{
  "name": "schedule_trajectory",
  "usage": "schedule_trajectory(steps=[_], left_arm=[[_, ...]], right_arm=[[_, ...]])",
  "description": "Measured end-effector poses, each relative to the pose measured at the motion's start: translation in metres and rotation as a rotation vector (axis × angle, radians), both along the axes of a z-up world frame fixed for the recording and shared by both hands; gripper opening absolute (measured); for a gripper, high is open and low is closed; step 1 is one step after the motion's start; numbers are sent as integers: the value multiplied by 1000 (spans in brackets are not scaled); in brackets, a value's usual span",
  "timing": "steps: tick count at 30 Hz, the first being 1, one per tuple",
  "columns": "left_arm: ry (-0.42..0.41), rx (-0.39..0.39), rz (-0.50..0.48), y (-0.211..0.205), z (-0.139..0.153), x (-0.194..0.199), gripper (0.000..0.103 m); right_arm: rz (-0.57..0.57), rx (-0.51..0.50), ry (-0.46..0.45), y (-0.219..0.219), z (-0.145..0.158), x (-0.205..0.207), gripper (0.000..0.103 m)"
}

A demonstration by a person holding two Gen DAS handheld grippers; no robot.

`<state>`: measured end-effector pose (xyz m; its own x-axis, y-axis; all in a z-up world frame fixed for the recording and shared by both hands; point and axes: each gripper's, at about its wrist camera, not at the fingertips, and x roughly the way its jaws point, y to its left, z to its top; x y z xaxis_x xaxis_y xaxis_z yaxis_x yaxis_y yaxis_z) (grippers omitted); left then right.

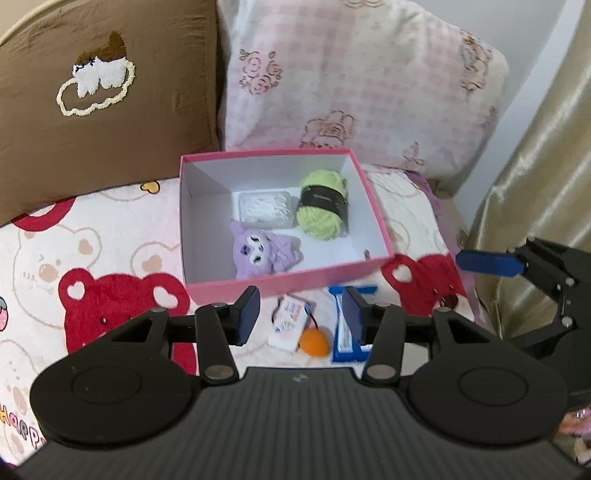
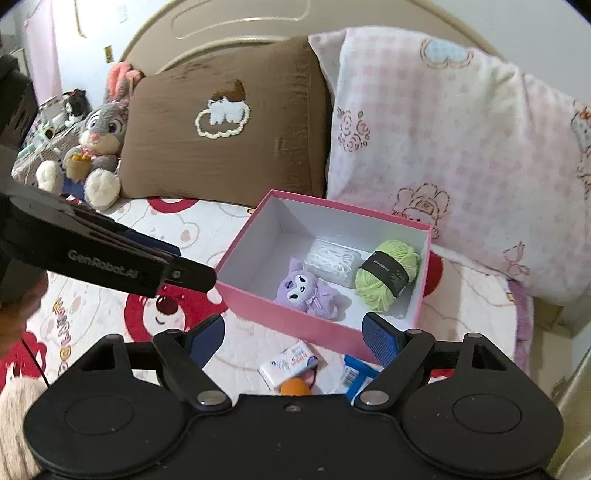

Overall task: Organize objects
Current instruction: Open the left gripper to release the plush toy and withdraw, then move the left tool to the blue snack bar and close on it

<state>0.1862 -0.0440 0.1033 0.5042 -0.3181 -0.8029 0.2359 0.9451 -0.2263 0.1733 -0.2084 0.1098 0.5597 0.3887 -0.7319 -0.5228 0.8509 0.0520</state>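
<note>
Bed scene, viewed from both wrist cameras: a bedspread (image 1: 122,236) printed with red and pale bears carries all the objects, with a headboard (image 2: 236,33) behind. From left to right along the head of the bed sit a grey rabbit plush (image 2: 98,147), a brown pillow (image 1: 103,92) with an embroidered cloud motif, and a pink checked pillow (image 1: 354,77).

In front of the pillows stands an open pink box (image 1: 373,206) with a white interior. It holds, left to right, a purple plush (image 1: 262,253) at the near wall, a clear case of white pieces (image 1: 264,208) just behind it, and a ball of green yarn (image 1: 325,205) with a dark band, toward the right wall.

On the bedspread, near the box's front wall and outside it, lie a small white printed packet (image 1: 290,321), an orange object (image 1: 314,343) touching the packet's near corner, and a blue-and-white package (image 1: 351,325) just to the right.

Left gripper (image 1: 299,317): fingers partly apart, nothing between them, poised above the loose items. Right gripper (image 2: 295,336): fingers wide apart and empty, also above those items; its blue pad shows at the right edge of the left view.
</note>
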Motion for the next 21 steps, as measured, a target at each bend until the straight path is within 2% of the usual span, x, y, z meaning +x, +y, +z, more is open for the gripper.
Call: schedule_trajectory(steps=[6, 12, 16, 21], left_arm=[[8, 23, -36, -6, -1, -37, 52], [36, -7, -71, -13, -14, -65, 53], [35, 12, -92, -20, -24, -82, 53], [23, -2, -102, -24, -37, -95, 54]], right_arm=[[22, 2, -28, -18, -2, -35, 85], [50, -19, -56, -32, -11, -66, 85], [53, -25, -63, -39, -18, -77, 85], [24, 11, -46, -52, -30, -79, 85]])
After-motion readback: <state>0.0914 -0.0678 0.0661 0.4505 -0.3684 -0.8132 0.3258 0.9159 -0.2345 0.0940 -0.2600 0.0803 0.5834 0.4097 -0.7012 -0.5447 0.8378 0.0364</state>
